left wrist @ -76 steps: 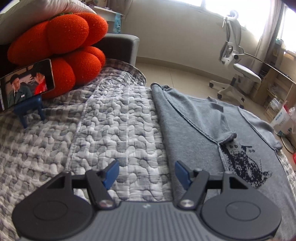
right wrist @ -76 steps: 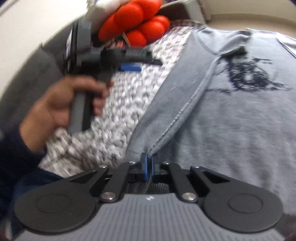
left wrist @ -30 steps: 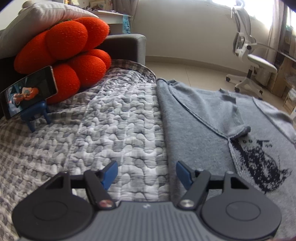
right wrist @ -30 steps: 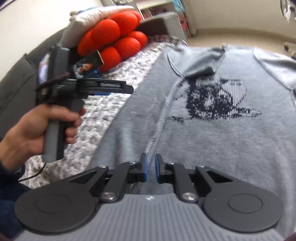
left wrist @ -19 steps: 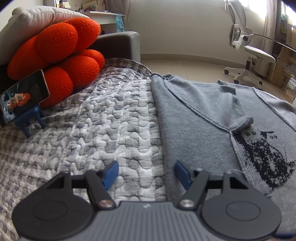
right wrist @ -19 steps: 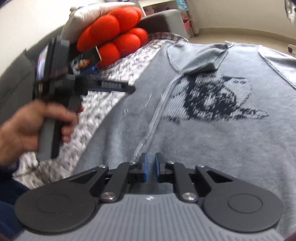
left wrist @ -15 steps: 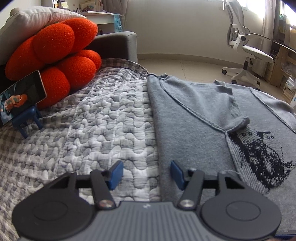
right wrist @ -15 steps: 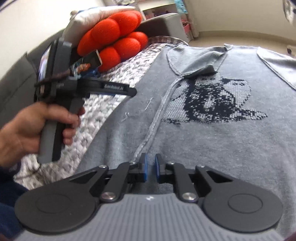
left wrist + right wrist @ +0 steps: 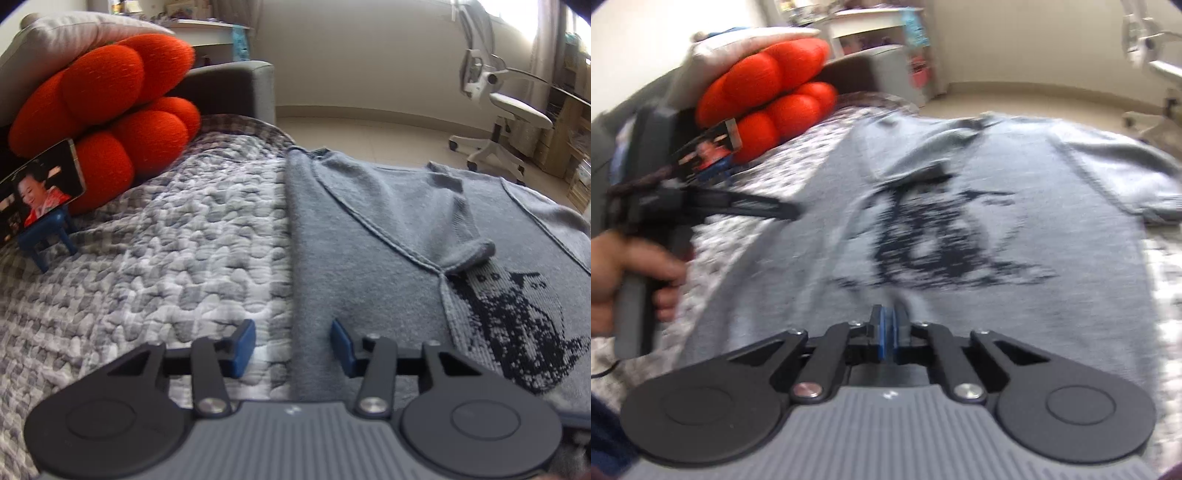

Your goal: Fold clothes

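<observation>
One sleeve (image 9: pixel 436 218) of my grey sweater (image 9: pixel 369 288) lies folded inward; the rest lies spread flat. Left claw (image 9: pixel 293 345) gapes over its edge; right claw (image 9: pixel 887 334) pinches the hem.

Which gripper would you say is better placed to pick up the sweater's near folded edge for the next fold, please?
Probably the left gripper: its jaws are open and straddle the grey sweater's folded edge over the quilt. The right gripper is closed mid-sweater.

Quilt (image 9: pixel 177 266) left of sweater (image 9: pixel 369 266) bare; phone stand (image 9: pixel 44 236), orange cushion (image 9: pixel 110 110) block far-left corner.
</observation>
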The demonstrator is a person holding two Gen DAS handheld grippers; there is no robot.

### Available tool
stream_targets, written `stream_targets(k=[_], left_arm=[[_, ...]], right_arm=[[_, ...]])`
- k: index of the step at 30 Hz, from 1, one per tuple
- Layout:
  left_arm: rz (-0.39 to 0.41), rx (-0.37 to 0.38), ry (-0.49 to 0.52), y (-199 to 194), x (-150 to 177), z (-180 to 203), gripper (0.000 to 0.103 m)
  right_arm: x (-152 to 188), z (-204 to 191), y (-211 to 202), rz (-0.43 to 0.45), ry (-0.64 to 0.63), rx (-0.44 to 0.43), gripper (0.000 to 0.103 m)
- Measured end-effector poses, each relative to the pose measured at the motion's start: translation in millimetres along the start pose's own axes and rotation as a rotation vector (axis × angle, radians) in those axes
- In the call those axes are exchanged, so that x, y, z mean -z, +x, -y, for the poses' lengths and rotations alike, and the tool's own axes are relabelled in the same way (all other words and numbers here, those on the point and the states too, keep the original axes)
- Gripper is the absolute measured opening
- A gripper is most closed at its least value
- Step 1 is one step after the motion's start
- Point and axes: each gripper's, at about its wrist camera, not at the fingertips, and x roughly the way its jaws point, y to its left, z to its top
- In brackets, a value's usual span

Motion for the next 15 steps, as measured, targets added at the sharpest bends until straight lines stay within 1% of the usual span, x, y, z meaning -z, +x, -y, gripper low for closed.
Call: stream_targets(k=[3, 5, 15], left_arm=[[0.004, -0.021, -0.007, -1.0, -0.9, -3.2, 0.047], [0.015, -0.036, -0.004, -3.2, -2.9, -1.8, 0.045], [0.090, -0.106, 0.031, -17.4, -16.0, 12.8, 0.046]], right_arm=[[-2.9, 8.3, -2.1, 0.006, 0.015, 0.002, 0.005], [-5.6, 9.2, -3.3, 0.011, 0.005, 0.013, 0.015], [-20.9, 6.9, 5.1, 0.025, -0.004, 0.052, 0.015]])
